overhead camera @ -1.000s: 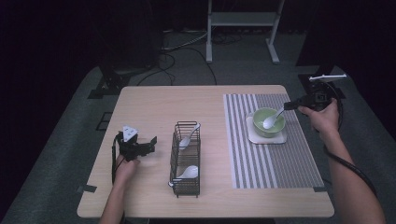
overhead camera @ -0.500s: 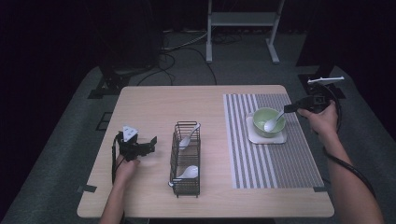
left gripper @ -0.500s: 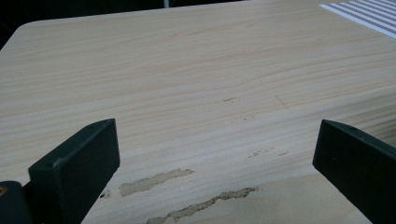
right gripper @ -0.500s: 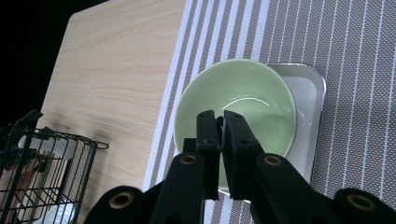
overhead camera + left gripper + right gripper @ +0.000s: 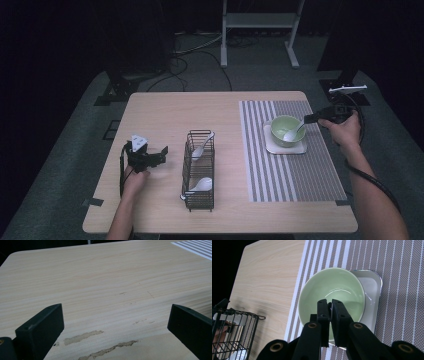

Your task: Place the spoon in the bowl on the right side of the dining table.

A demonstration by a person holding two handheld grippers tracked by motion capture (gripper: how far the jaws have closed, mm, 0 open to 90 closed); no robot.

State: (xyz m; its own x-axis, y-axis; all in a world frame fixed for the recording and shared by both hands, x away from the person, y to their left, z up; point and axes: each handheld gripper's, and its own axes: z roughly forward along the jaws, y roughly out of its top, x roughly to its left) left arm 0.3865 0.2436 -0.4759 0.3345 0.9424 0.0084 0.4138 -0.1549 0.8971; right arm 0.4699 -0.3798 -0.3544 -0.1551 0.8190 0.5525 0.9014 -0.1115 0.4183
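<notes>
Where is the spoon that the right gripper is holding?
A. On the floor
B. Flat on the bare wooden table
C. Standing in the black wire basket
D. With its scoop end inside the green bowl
D: in the high view the right gripper is shut on the white spoon by its handle, and the scoop end sits down inside the green bowl.

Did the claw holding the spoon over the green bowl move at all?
No. The right claw holds the white spoon in the green bowl at the same spot against the striped mat.
</notes>
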